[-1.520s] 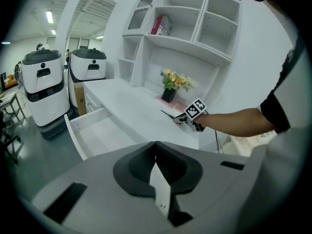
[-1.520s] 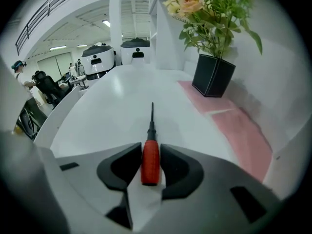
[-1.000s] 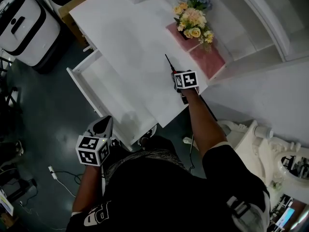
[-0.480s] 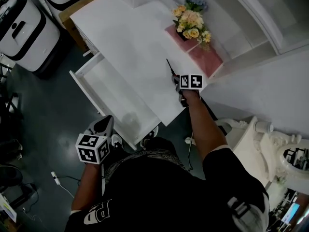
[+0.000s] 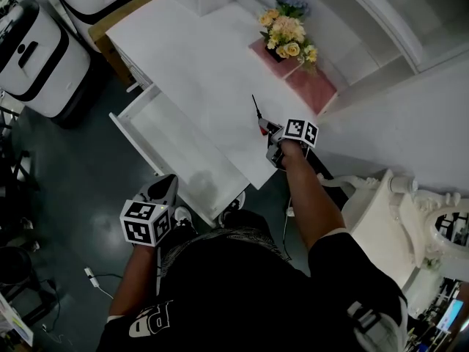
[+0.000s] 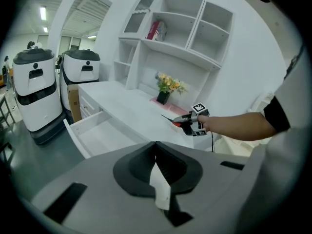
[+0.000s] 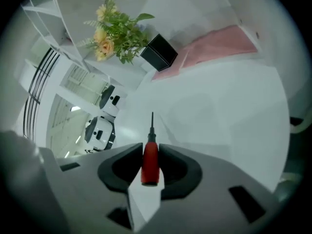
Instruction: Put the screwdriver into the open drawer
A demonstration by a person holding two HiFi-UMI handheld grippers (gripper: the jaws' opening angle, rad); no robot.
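Note:
The screwdriver (image 7: 150,156) has a red handle and a thin dark shaft. My right gripper (image 7: 150,165) is shut on the handle, and the shaft sticks out ahead over the white desk. In the head view the screwdriver (image 5: 258,116) hangs above the desk's near right edge, held by the right gripper (image 5: 272,132). The open drawer (image 5: 165,149) juts out from the desk's left side, white and bare inside; the left gripper view shows the drawer (image 6: 100,133) too. My left gripper (image 5: 163,189) hovers below the drawer's near corner, its jaws closed together with nothing held.
A flower vase (image 5: 282,39) stands on a pink mat (image 5: 308,83) at the desk's far right. White robot units (image 5: 33,57) stand on the floor to the left. A shelf unit (image 6: 170,33) rises behind the desk. A cable (image 5: 91,277) lies on the floor.
The right gripper has rolled and risen off the desk with the screwdriver, shifting slightly toward the near right edge. The left gripper has stayed about where it was.

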